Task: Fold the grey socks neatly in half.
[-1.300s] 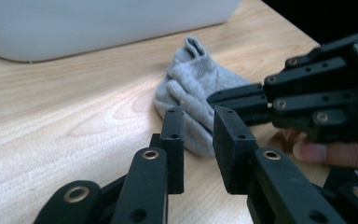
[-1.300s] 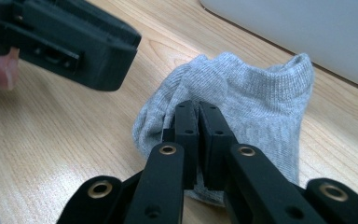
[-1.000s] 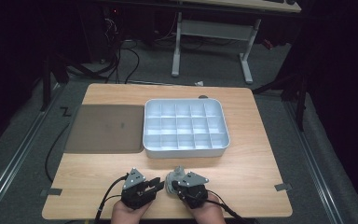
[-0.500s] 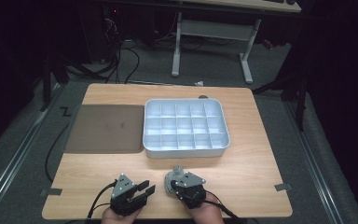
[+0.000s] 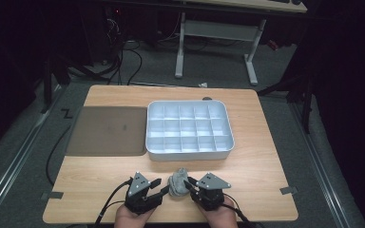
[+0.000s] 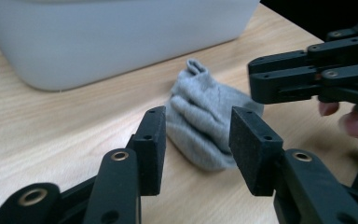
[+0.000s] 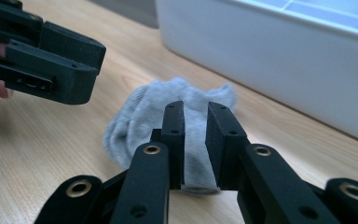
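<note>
- I see a grey sock (image 5: 177,184), balled up and rumpled, lying on the wooden table (image 5: 266,171) near its front edge, just in front of the white compartment tray (image 5: 189,129) and apart from it.
- My left gripper (image 5: 158,188) sits just left of the sock; its jaws have just been opening and stand wide, with the sock (image 6: 200,126) beyond the pads, untouched.
- My right gripper (image 5: 190,185) is at the sock's right side; its jaws have just been opening a little, yet a fold of the sock (image 7: 168,116) is between the narrow-set pads, which seem to press on it.
- A dark mat (image 5: 107,130) lies flat left of the tray, touching it.
</note>
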A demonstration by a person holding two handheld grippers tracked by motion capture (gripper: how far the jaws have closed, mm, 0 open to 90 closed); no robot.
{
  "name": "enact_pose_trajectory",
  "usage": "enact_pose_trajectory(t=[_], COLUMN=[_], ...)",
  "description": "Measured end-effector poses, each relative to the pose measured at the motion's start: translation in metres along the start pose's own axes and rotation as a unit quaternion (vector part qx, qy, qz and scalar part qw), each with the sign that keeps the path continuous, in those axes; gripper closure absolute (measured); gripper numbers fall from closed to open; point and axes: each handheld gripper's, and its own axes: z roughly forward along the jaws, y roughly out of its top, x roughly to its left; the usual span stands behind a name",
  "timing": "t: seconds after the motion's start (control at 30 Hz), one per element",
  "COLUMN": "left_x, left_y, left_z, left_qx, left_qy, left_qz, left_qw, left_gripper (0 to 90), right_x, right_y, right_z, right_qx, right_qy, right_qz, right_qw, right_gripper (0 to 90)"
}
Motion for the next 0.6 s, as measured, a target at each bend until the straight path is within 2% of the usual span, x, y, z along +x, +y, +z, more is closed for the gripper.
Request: enact_pose_trajectory(t=[0.2,0.3,0.33,0.53,0.57,0.6], left_x=[-0.011,-0.016,-0.020,-0.031,-0.031,-0.031], left_y=[0.011,0.014,0.015,0.012,0.012,0.010], left_z=[0.012,0.018,0.024,0.038,0.038,0.038], left_qx=[-0.003,-0.001,0.003,0.016,0.016,0.020], left_qy=[0.003,0.008,0.013,0.027,0.027,0.034], left_qz=[0.014,0.022,0.033,0.061,0.061,0.068], left_qw=[0.9999,0.9997,0.9994,0.9976,0.9976,0.9969], left_gripper=[62.3,70.2,73.8,82.7,84.2,84.2], right_x=[-0.009,-0.011,-0.012,-0.013,-0.013,-0.013], right_y=[-0.003,-0.005,-0.007,-0.009,-0.009,-0.009], right_z=[-0.013,-0.015,-0.016,-0.015,-0.015,-0.015], right_qx=[-0.019,-0.022,-0.022,-0.018,-0.014,-0.014], right_qy=[-0.009,-0.008,-0.006,-0.001,-0.001,-0.001], right_qz=[0.013,0.017,0.023,0.022,0.022,0.022], right_qw=[0.9997,0.9996,0.9995,0.9996,0.9996,0.9996], right_gripper=[78.3,78.2,78.2,77.9,77.7,77.7])
